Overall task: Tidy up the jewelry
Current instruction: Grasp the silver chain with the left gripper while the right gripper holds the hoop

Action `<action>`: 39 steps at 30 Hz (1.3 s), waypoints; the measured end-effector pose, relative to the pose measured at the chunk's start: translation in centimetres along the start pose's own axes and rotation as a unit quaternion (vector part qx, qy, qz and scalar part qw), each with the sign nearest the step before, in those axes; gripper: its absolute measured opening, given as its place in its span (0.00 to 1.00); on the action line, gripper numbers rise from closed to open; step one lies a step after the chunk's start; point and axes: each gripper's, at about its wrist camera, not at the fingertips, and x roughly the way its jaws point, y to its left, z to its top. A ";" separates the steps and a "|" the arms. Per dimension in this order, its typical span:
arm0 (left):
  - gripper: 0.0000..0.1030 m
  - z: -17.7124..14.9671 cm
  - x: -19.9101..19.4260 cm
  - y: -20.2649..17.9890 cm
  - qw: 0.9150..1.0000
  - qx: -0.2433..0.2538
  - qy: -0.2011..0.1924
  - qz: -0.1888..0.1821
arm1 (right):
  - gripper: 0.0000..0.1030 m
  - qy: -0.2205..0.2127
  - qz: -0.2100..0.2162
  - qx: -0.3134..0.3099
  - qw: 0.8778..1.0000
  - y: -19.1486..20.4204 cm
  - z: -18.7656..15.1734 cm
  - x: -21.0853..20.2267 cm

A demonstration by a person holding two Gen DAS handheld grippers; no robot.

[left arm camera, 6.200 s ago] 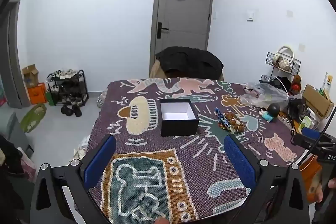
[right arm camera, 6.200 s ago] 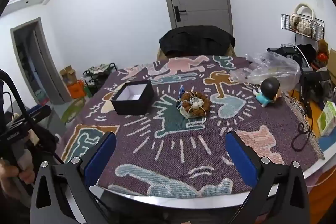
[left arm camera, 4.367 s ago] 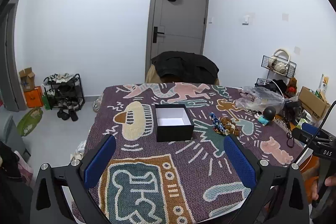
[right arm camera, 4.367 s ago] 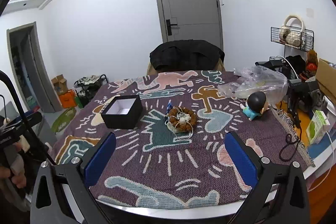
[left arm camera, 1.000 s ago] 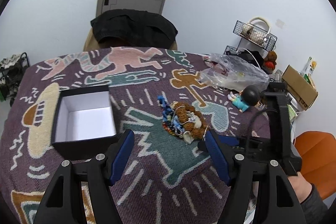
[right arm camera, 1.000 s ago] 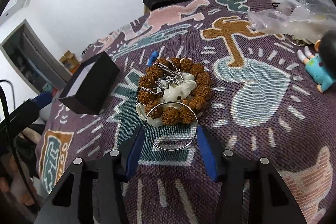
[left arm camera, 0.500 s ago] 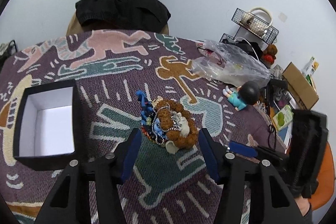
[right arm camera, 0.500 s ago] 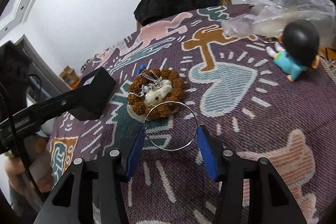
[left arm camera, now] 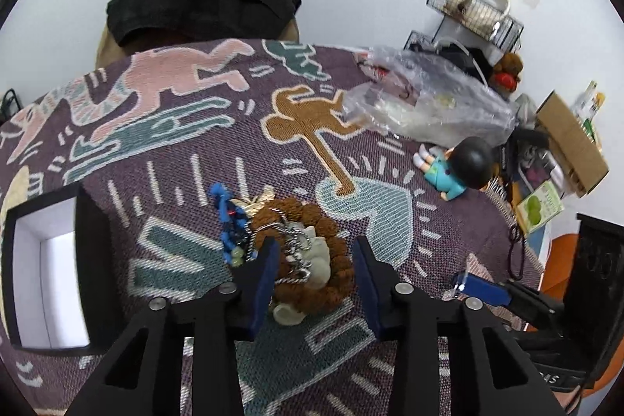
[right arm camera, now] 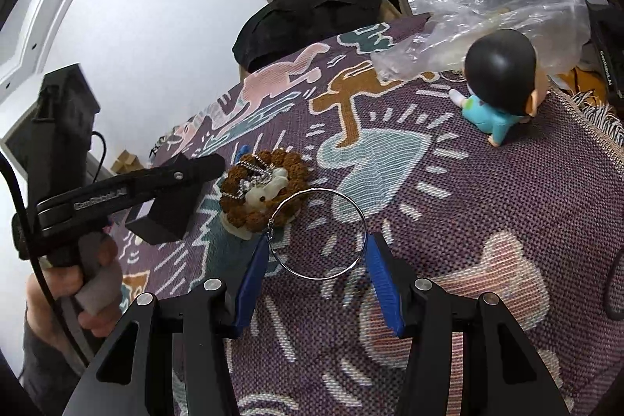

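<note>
Gripping silver ring (right arm camera: 320, 233), right hand-held gripper (right arm camera: 318, 273)

Both wrist views close, angled down, sharing jewelry pile (left arm camera: 308, 260) (right arm camera: 261, 195)

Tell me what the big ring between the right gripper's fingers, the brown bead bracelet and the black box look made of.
Ring: thin polished metal wire, likely steel; it glints silver.
Brown bead bracelet: knobbly, matte beads, probably seed or carved wood; the rough texture suggests so.
Black box: looks like rigid cardboard, matte black outside with a plain white lining.
</note>
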 end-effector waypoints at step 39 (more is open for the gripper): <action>0.12 1.5 -3.0 2.5 0.999 -0.026 -0.017 0.010 | 0.51 -0.003 0.013 0.007 1.000 0.4 0.2 -0.6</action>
